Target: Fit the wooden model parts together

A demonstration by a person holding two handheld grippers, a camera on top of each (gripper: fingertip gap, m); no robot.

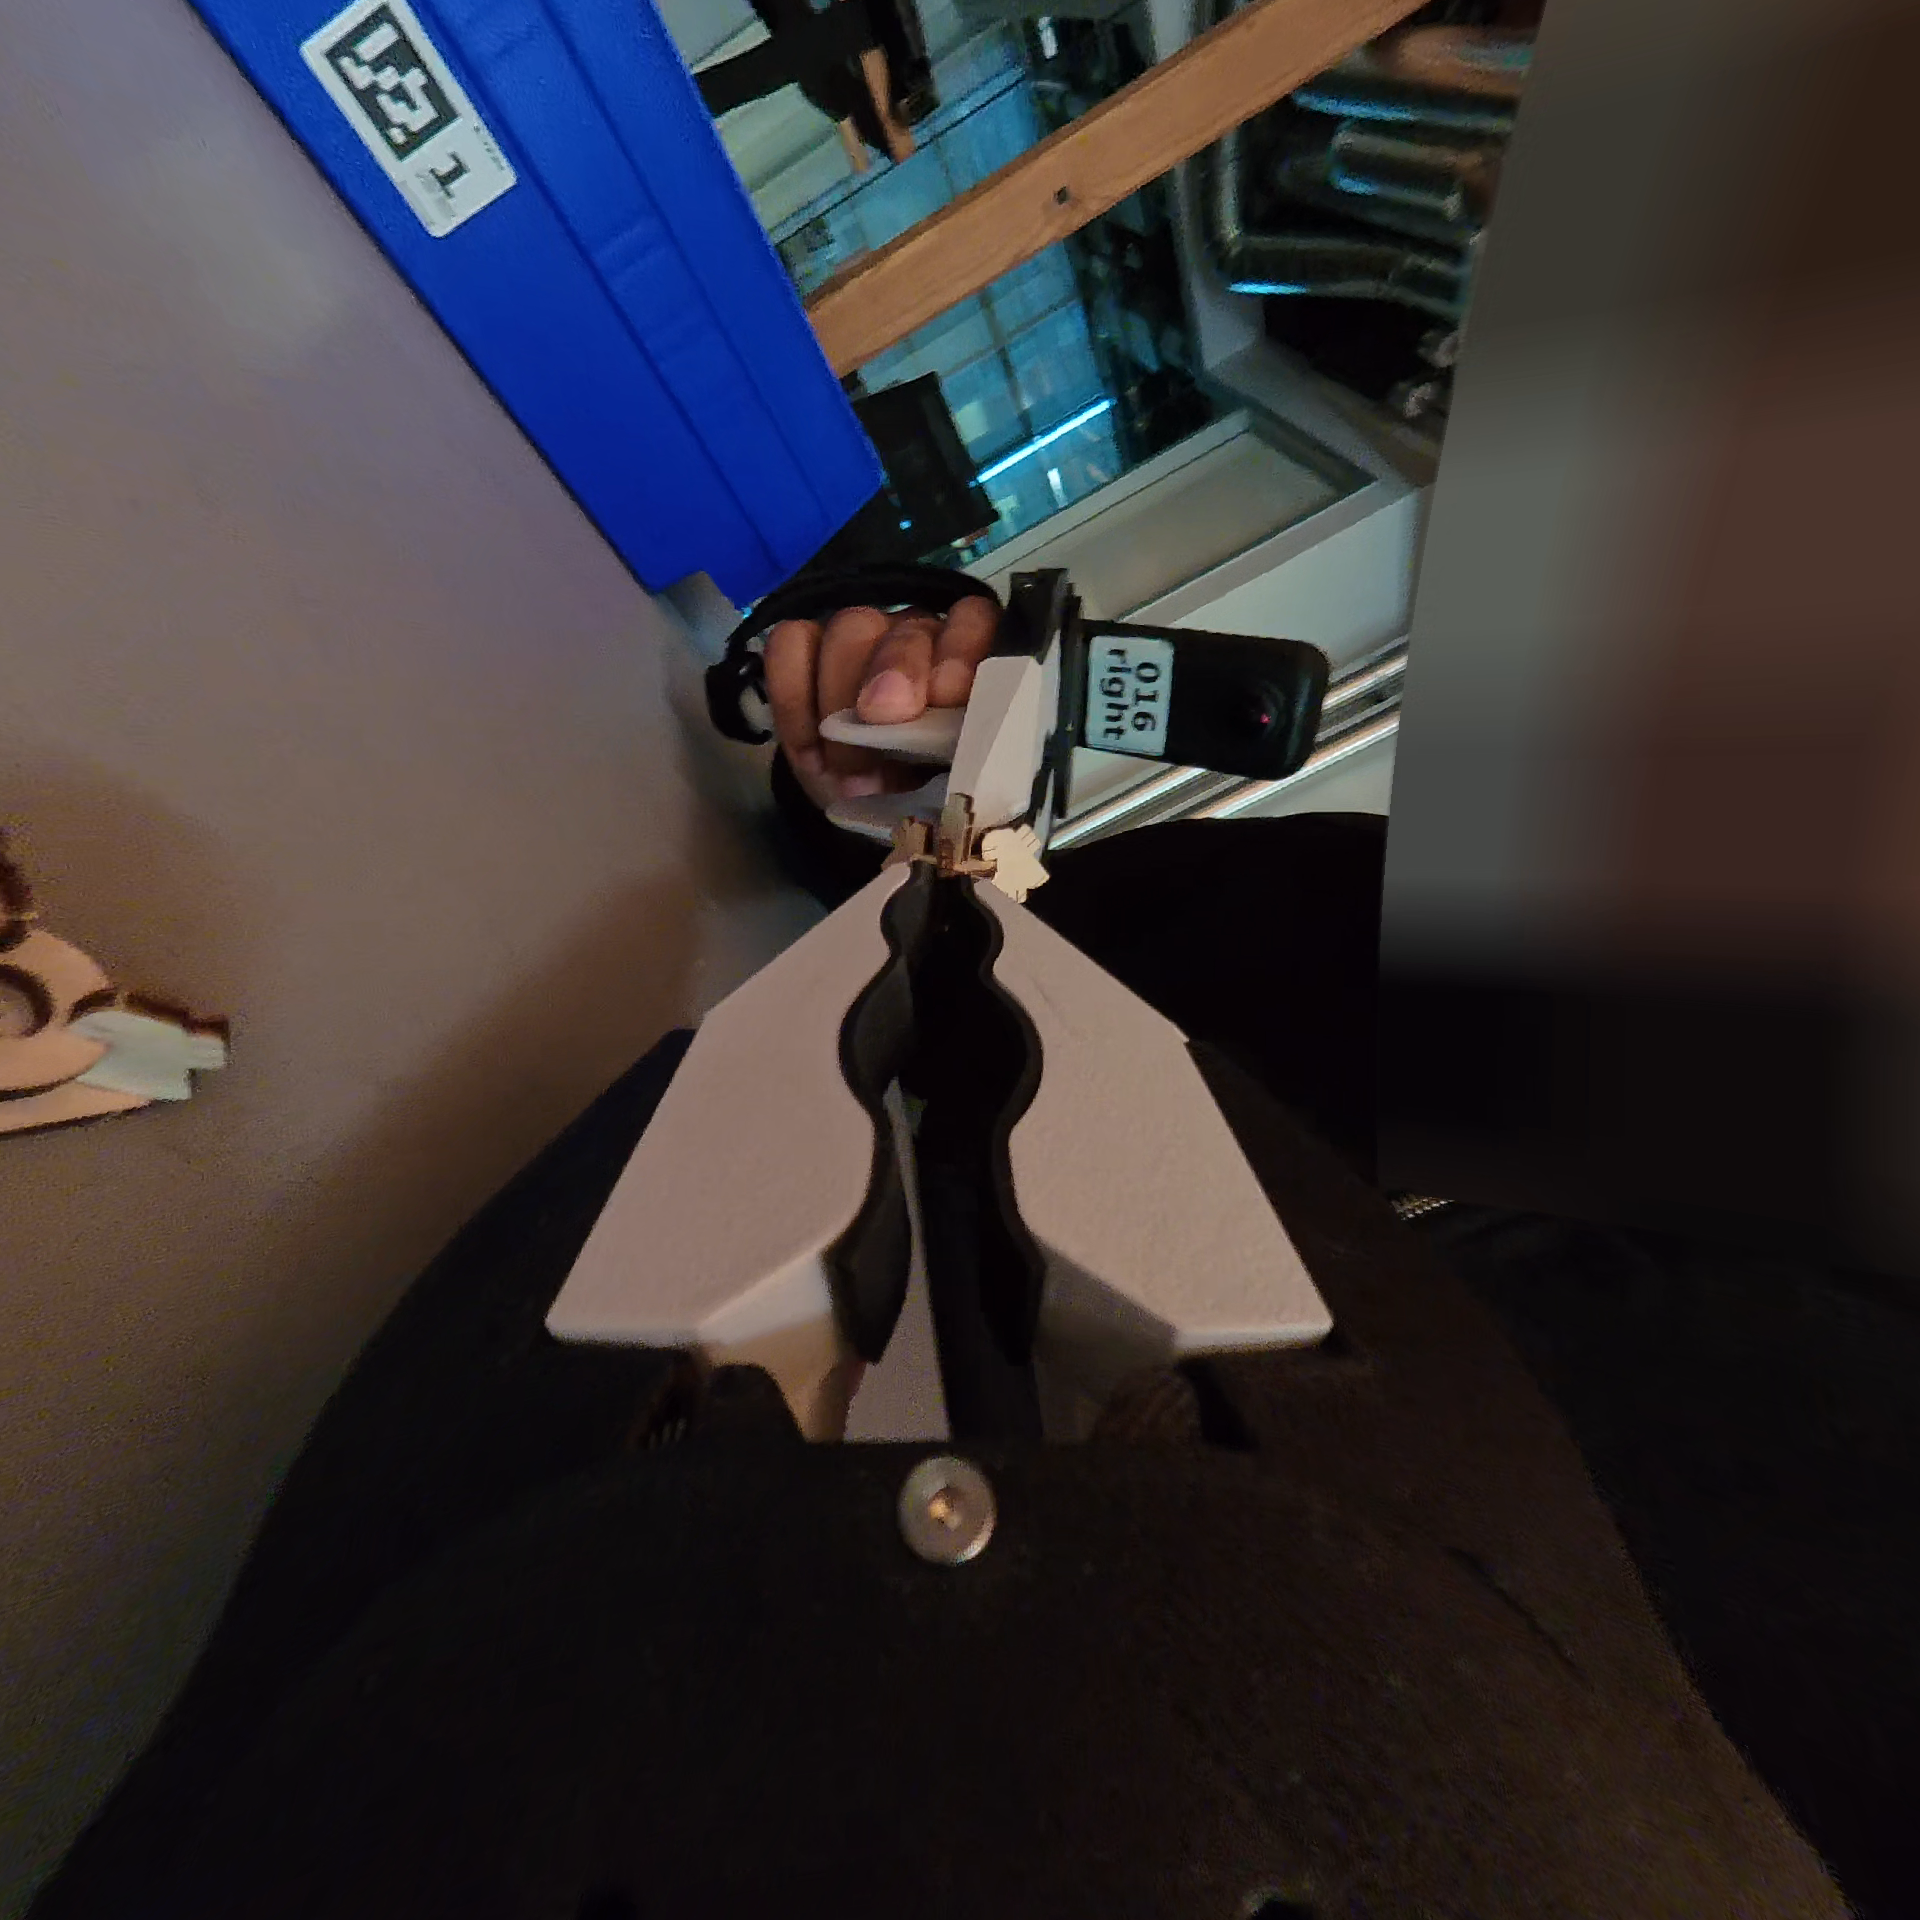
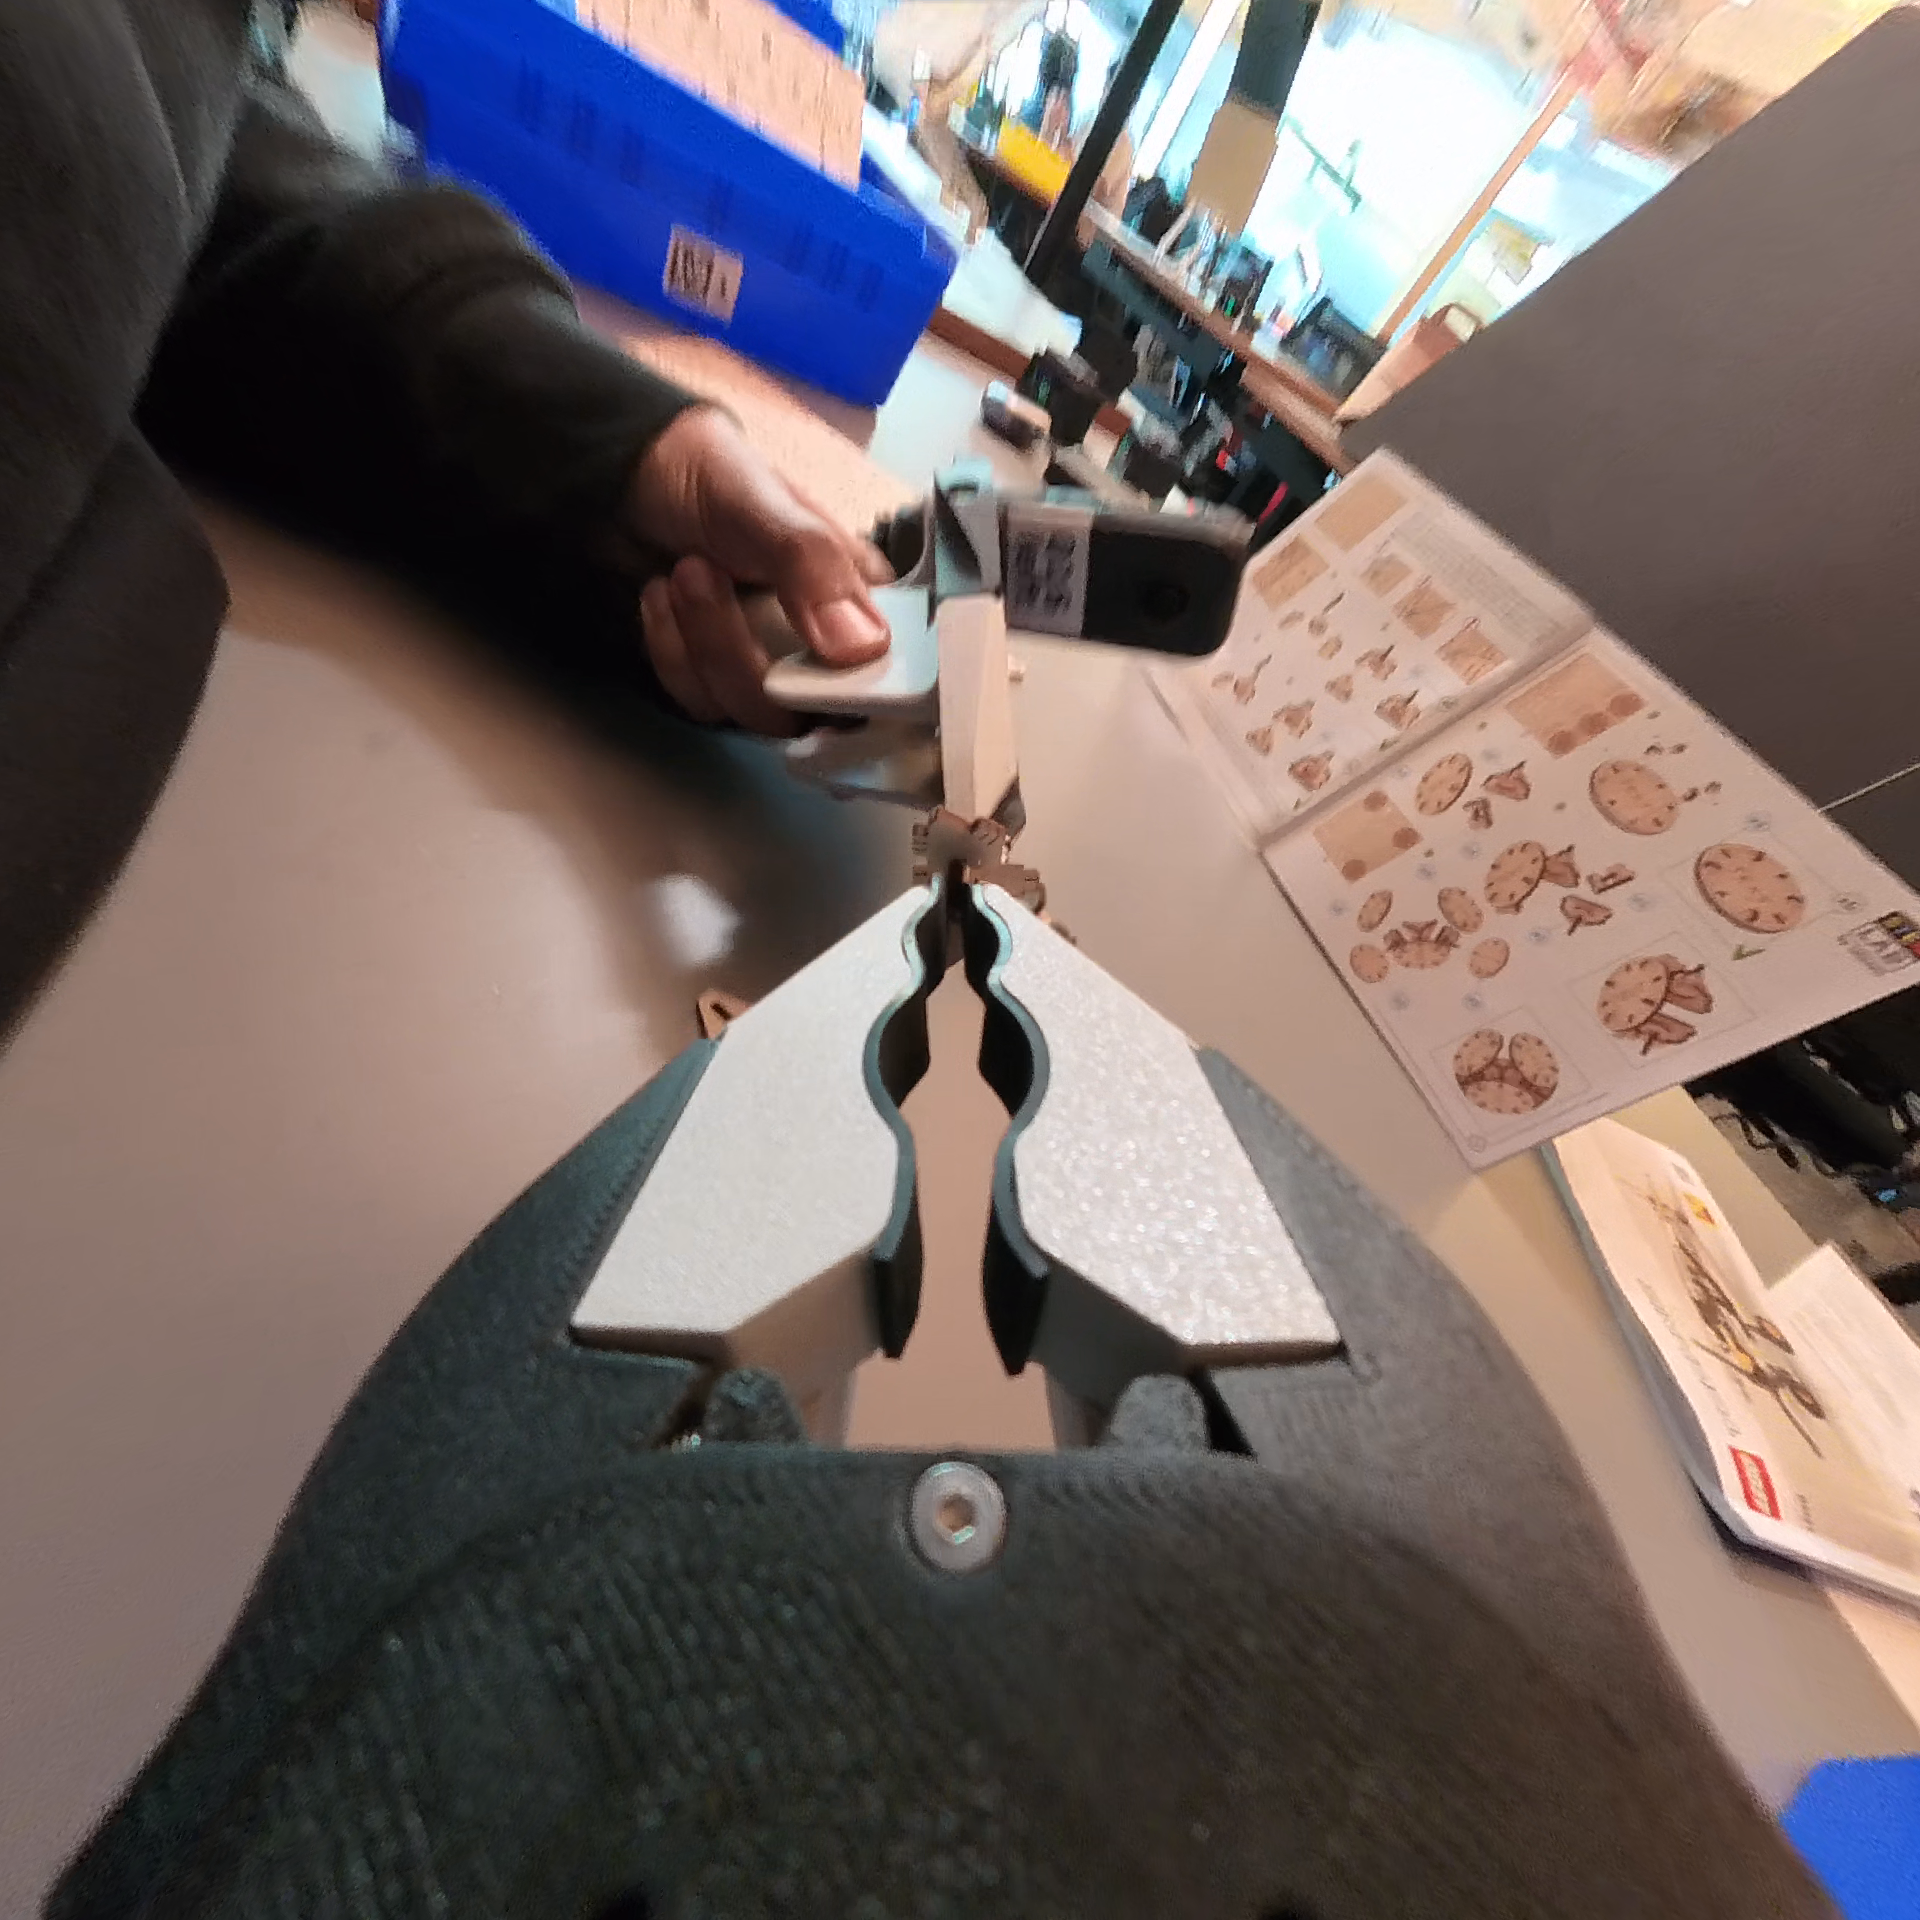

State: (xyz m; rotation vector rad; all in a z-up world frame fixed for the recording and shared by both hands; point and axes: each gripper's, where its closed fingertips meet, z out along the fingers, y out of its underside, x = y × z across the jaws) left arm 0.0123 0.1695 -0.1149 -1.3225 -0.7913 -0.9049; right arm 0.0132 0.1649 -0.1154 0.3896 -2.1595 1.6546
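A small assembly of interlocked laser-cut wooden pieces [image 1: 961, 844] hangs in the air between my two grippers, whose tips face each other. My left gripper [image 1: 940, 871] is shut on its near side. The right gripper [image 1: 1003, 748], held by a hand [image 1: 883, 675], meets the assembly from the far side. In the right wrist view my right gripper [image 2: 951, 899] is shut on the wooden assembly [image 2: 971, 844], with a thin part of it pinched between the pads. The left gripper [image 2: 971, 707], held by a hand [image 2: 748, 592], grips the opposite side.
A blue bin [image 1: 582, 291] stands on the grey table [image 2: 416, 831]. Loose wooden parts [image 1: 94, 1039] lie at the left edge. An illustrated instruction sheet [image 2: 1558, 831] and a booklet [image 2: 1766, 1382] lie to the right, below a dark panel [image 2: 1714, 364]. A small wooden piece [image 2: 715, 1008] lies on the table.
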